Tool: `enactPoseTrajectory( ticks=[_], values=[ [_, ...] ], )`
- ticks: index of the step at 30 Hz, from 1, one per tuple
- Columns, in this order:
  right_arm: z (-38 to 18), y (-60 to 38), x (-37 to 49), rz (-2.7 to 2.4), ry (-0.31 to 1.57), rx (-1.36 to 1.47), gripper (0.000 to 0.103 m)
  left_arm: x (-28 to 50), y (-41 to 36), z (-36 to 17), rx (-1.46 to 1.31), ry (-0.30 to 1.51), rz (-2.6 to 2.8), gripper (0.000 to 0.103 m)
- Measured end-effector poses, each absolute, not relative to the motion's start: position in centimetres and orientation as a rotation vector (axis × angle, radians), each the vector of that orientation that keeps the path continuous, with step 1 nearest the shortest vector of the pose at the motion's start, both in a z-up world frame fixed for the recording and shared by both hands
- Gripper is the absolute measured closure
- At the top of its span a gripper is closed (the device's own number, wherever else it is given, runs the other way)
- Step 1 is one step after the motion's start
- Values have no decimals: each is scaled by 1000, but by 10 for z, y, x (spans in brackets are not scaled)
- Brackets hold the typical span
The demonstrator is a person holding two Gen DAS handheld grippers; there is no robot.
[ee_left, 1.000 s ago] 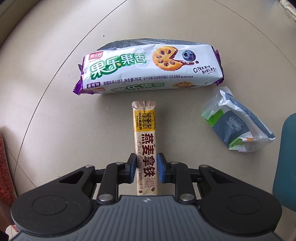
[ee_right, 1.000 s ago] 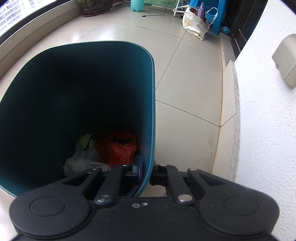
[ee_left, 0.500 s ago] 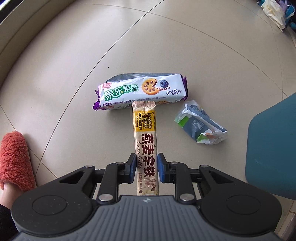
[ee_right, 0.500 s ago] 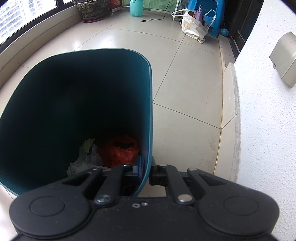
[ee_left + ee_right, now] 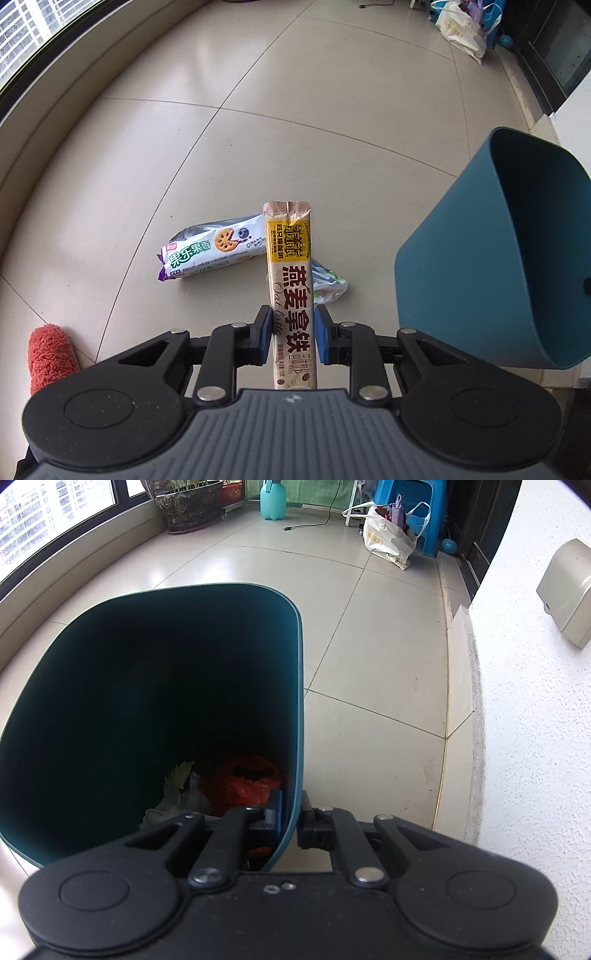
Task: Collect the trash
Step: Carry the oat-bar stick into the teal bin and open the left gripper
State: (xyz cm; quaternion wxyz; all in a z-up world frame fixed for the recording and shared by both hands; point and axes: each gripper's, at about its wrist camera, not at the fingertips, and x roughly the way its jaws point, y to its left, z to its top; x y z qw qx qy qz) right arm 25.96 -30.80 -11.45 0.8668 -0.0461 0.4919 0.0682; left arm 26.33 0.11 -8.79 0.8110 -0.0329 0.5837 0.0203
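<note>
2 wrappers (image 5: 210, 253) on floor (image 5: 295, 129)

Beside the matt teal plastic bin (image 5: 480, 258), the glossy tile floor (image 5: 295, 110) mirrors window light. The oat latte sachet (image 5: 291, 280) looks smooth printed foil; the biscuit wrapper (image 5: 207, 254) shines silvery. Rough white plaster wall (image 5: 535, 738).

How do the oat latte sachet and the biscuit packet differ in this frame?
The oat latte sachet is clamped in the left gripper off the floor; the biscuit packet lies on the floor tiles. The sachet is a narrow beige and yellow stick; the packet is a wider white pack with purple ends. Both are printed food wrappers.
</note>
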Motion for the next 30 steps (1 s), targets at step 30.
enactPoseTrajectory(
  ticks=[30],
  values=[
    [-114,-321,257,190,1007,-70,95,323,-205,-69,61,1285,-256,80]
  ],
)
